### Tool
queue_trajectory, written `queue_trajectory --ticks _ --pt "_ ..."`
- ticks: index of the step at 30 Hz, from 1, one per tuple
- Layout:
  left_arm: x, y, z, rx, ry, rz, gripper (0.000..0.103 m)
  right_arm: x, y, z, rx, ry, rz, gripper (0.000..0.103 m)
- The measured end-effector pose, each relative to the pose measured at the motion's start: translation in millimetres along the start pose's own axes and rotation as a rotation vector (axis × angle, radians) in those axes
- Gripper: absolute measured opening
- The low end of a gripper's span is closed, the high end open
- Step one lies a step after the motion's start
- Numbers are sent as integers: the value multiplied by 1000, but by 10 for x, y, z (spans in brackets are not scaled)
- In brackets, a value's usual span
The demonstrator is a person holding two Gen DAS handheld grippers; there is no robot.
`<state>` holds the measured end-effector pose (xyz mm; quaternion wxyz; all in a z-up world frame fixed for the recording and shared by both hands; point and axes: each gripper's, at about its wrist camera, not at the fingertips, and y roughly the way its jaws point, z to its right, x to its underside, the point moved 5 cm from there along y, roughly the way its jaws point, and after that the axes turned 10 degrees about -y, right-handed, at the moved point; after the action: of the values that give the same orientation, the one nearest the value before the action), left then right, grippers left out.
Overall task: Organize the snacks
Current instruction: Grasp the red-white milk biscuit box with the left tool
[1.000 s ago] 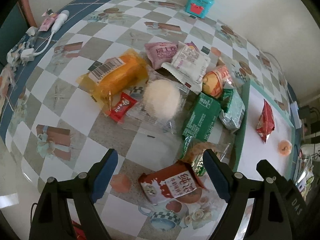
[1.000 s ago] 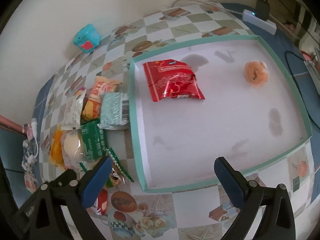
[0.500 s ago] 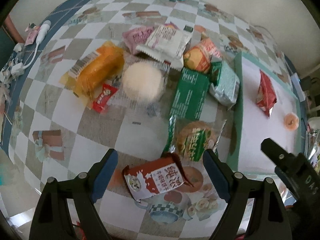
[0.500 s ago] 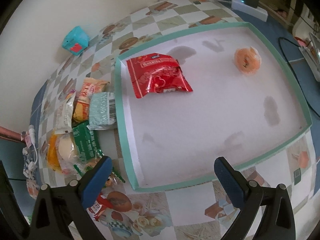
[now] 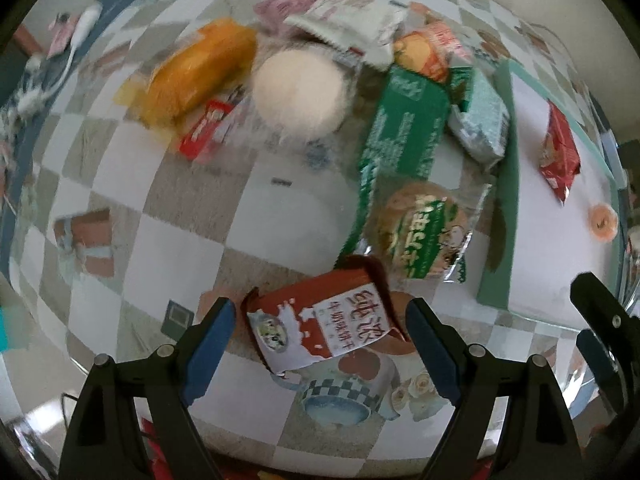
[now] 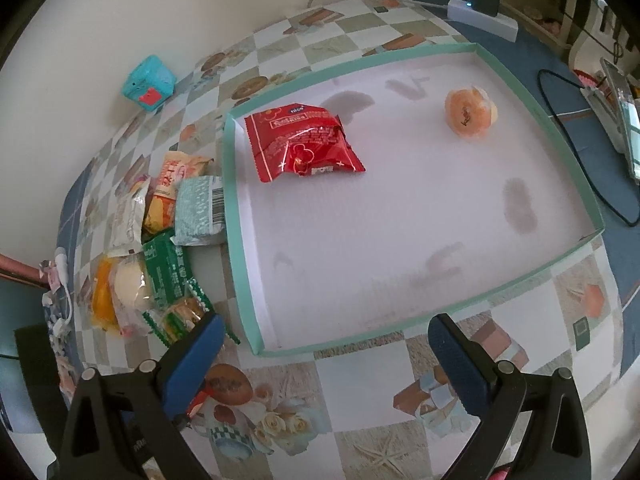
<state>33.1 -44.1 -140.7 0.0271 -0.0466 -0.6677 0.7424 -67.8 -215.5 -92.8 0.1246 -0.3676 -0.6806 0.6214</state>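
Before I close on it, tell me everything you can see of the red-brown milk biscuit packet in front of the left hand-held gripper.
The milk biscuit packet is a small glossy pouch, red-brown with a white milk-splash panel, a round cow emblem and Chinese lettering. It looks sealed and slightly puffed, lying flat and skewed on the checkered tablecloth, partly over a printed teapot. It sits between the open fingers of the left hand-held gripper, touching neither. Its far corner meets the green-labelled clear bun wrapper. It lies outside the teal-rimmed tray.

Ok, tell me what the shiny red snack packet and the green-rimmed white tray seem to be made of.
Shiny red snack packet: apparently metallised plastic film, glossy, with crinkles, bright glints and crimped ends. Green-rimmed white tray: probably cardboard, matte; thin straight walls, stained floor.
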Motion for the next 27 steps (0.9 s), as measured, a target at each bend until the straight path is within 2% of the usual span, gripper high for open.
queue_trajectory --ticks 6,11,15,16,18,23,27 --pt "32 102 -109 24 -63 -46 88 14 13 -7 2 -5 -8 103" --pt "47 149 -104 14 -50 -55 88 8 21 -26 3 -12 -7 103" --pt "35 140 43 4 -37 -59 88 5 29 -35 4 -20 -8 103" --pt "37 148 60 3 -34 -57 87 5 31 -34 5 -19 -8 103" --pt "33 129 105 10 -33 -56 78 0 34 -32 6 -19 -8 103" --pt "0 100 113 5 -32 -37 73 -6 39 -52 10 -30 -7 103" --pt "-37 66 71 -3 -43 -22 72 -22 45 -96 10 -51 0 103"
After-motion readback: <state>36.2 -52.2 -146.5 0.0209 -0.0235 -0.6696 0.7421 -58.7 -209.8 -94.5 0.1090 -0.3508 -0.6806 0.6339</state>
